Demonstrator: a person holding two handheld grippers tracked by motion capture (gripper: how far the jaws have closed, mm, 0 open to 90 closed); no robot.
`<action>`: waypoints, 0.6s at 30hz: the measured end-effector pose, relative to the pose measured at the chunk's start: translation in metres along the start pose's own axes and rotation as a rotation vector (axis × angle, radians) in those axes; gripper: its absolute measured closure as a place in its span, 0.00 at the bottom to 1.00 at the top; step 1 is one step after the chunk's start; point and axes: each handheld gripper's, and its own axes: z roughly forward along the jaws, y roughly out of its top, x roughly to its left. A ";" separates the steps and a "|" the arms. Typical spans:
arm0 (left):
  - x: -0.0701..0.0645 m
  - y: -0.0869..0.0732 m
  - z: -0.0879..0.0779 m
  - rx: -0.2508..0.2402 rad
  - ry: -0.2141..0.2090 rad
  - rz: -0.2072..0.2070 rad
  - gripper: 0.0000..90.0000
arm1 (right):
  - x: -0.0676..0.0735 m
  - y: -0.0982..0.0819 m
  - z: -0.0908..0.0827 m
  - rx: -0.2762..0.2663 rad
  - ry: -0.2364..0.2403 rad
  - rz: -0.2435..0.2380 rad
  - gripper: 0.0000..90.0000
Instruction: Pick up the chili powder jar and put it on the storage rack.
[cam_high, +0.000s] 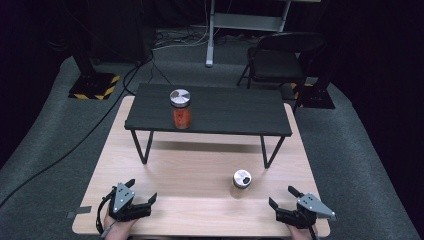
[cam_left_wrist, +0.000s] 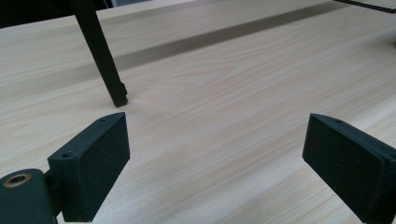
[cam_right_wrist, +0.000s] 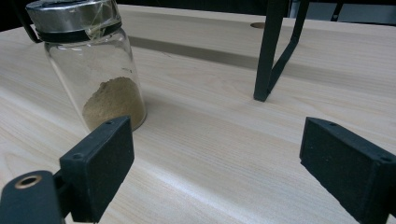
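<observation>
Right gripper (cam_high: 284, 200): jaws apart, empty, near right on the wooden table (cam_high: 200, 165). Left gripper (cam_high: 142, 192): jaws apart, empty, near left. Glass jar (cam_high: 242, 179), metal lid, brown powder: stands just beyond the right gripper. Likely light, rigid, slippery, breakable; grip mid-body.

We find no legible text, label, brand name or number in any of the three views. The lids of the two jars, the one (cam_high: 180, 108) on the raised dark shelf (cam_high: 225, 112) and the one (cam_high: 241, 179) on the wooden surface (cam_high: 200, 170), carry a grey-and-white sectored pattern without lettering. The nearest thing to a sign is the yellow-and-black hazard striping on a floor base plate (cam_high: 95, 86) at the upper left of the high view, and it bears no words.
</observation>
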 end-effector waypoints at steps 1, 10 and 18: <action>0.000 0.000 0.000 0.001 -0.002 0.000 0.08 | 0.000 0.000 0.000 0.001 0.001 0.000 0.10; 0.000 0.000 0.001 0.001 -0.001 0.003 0.08 | 0.000 0.002 0.001 0.012 0.006 -0.010 0.10; 0.000 0.000 0.001 -0.003 -0.003 0.010 0.08 | 0.001 0.003 0.002 0.015 0.002 -0.012 0.10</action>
